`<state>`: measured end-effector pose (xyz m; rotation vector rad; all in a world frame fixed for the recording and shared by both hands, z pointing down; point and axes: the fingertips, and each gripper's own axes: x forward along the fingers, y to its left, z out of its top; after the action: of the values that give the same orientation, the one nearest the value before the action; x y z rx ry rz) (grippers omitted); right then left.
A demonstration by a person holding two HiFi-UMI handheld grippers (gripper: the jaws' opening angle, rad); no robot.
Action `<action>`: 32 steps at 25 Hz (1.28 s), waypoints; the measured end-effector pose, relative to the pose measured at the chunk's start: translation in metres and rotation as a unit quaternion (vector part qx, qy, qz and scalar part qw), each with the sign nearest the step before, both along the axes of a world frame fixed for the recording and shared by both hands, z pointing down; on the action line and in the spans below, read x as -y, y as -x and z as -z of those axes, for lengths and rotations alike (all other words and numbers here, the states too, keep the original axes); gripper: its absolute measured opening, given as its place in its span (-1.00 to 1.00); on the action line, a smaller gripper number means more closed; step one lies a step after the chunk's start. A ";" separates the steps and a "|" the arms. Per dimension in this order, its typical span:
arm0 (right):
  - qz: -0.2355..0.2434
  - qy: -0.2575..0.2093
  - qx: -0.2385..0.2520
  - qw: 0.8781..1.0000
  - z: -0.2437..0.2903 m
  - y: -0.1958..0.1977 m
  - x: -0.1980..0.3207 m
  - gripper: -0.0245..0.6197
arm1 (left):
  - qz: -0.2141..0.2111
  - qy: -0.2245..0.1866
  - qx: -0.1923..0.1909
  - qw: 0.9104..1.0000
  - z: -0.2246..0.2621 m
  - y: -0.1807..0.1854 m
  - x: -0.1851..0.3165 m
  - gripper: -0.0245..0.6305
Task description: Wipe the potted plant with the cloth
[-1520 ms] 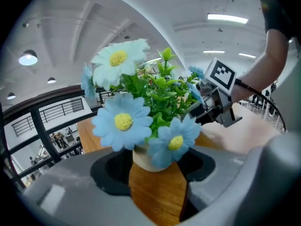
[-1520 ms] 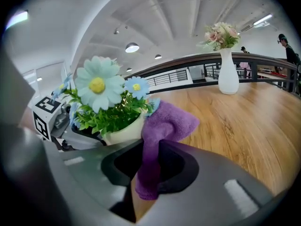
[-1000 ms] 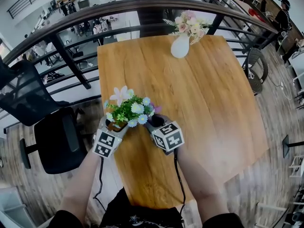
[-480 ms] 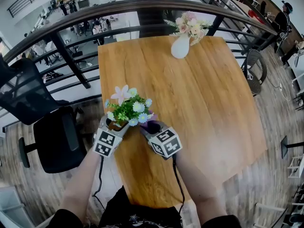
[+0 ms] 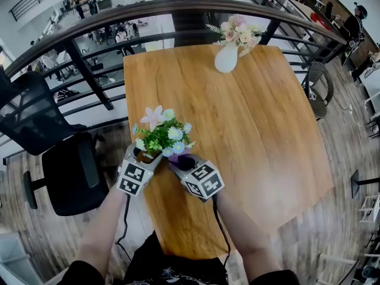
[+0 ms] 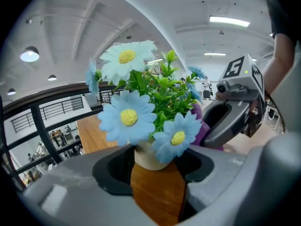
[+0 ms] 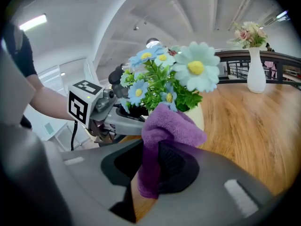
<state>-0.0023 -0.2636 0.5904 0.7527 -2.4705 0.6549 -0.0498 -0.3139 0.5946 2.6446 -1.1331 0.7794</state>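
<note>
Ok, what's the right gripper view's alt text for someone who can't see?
A purple cloth, pinched in the right claw, sits against a potted plant with blue and white flowers. A white vase stands behind on the wooden table.

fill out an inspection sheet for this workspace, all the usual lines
surface: wooden table, no spills seen
job's things: potted plant at near left edge; purple cloth at its pot
clutter: white vase of flowers at far edge
grippers: left gripper grips the plant's pot; right gripper clamps the cloth
cables: black cables trail from both grippers
surroundings: railing, black chair, lower floor beyond
</note>
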 end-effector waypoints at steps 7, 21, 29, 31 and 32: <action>-0.006 0.007 0.013 1.000 0.005 -0.014 -0.012 -0.65 | -0.037 0.003 -0.003 0.999 -0.001 0.003 -0.001 -0.11; -0.057 0.003 0.003 0.998 0.005 -0.071 -0.005 -0.65 | -0.181 0.019 0.019 0.983 -0.003 0.023 0.010 -0.13; -0.075 -0.006 -0.002 0.997 0.006 -0.076 0.011 -0.65 | -0.098 -0.003 0.015 0.995 -0.001 0.050 0.037 -0.13; -0.075 -0.008 -0.001 0.997 0.008 -0.074 0.011 -0.65 | -0.081 0.001 0.002 0.997 -0.001 0.051 0.033 -0.13; -0.074 -0.009 -0.001 0.997 0.010 -0.073 0.011 -0.65 | -0.074 0.003 -0.003 0.997 -0.002 0.051 0.030 -0.13</action>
<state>0.0706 -0.2747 0.5808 0.9508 -2.4391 0.6847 -0.1009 -0.3438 0.5967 2.7483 -0.9404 0.7989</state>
